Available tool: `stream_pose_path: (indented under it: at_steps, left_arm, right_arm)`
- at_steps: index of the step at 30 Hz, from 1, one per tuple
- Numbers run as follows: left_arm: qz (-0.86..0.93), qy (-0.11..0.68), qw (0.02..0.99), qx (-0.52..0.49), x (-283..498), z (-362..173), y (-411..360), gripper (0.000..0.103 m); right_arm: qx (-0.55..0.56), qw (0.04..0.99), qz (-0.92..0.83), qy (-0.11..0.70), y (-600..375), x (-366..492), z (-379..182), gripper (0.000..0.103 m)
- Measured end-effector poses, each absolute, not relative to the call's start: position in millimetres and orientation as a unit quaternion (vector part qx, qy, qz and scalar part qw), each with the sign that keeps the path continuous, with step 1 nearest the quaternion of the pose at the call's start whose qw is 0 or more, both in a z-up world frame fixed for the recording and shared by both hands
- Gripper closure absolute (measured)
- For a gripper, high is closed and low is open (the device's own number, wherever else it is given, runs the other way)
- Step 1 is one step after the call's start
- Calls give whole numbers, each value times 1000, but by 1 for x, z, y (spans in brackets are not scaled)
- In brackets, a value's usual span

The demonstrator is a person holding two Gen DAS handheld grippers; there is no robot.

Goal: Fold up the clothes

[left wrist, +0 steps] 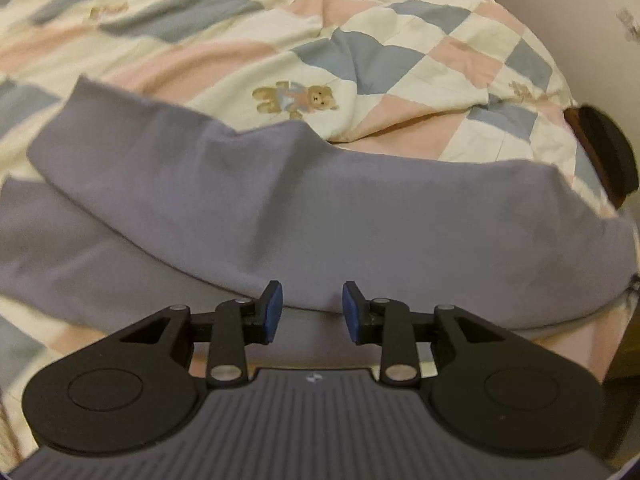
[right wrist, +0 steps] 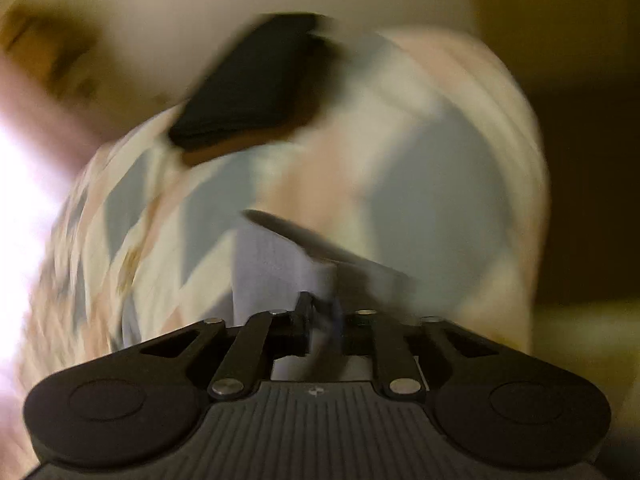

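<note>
On the bed, we see a grey-lavender soft fabric garment [left wrist: 280, 208] lying folded across a patchwork quilt [left wrist: 400, 60] of cream, pink and slate-blue squares printed with small teddy bears. In the left wrist view the garment spans almost the full width of the frame, its upper layer doubled over a lower layer that shows at the left. Its near fold runs along the near edge of the bed.

Left tongs [left wrist: 312, 312]: we find the blue pads [left wrist: 273, 312] spread apart with a clear gap between them. They sit just above the near fold of the garment, and no cloth lies between them.

Toward the right edge of the bed, a dark rounded object [left wrist: 604, 156] rests on the quilt; we cannot tell what it is.

Right tongs [right wrist: 322, 320]: the right wrist view is heavily blurred. We see the fingers drawn close together with a strip of the grey-lavender garment [right wrist: 276, 264] passing between them and extending away from the tips over the quilt [right wrist: 420, 200]. We read this as a pinch on the cloth. Beyond it, the dark rounded object [right wrist: 248, 80] lies near the far edge of the bed, below a plain pale wall [right wrist: 200, 0].
</note>
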State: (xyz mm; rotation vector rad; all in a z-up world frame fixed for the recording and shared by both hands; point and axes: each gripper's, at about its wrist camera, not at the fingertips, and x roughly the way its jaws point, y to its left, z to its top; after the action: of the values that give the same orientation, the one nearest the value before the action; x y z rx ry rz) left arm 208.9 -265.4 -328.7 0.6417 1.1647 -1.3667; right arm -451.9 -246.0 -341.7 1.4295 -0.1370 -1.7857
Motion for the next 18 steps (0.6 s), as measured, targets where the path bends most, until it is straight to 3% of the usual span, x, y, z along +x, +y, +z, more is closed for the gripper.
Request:
stream_pose_path:
  at_steps: [3,5,6,7,8,15,18]
  left_arm:
    - [-577,522,579,243,210,-329,-261,68]
    - [-573,532,580,230,210,-330,-260,68]
    - [-572,533,580,229,209,-330,-259,68]
    - [-572,533,580,229,208,-329,-259,68]
    - [-574,532,579,229,208,-328,-258,68]
    - [-573,534,585,212,210,-325,-248,68]
    - [-552,545,604,181,219,-325,-241,68]
  right_arm:
    - [583,420,-687,-114,-237,-460,-351,58]
    - [578,421,-693,-90,-244,-455,-353,57]
    - [579,421,-694,-79,-248,-453,-355,63]
    - [580,422,-693,-75,-252,-451,-357,77]
    - [578,423,-694,-70,-253,-450,-357,100]
    - [527,429,-733,-19,-245,-453,-317,102]
    - [538,405,-739,19,-245,-464,-331,102]
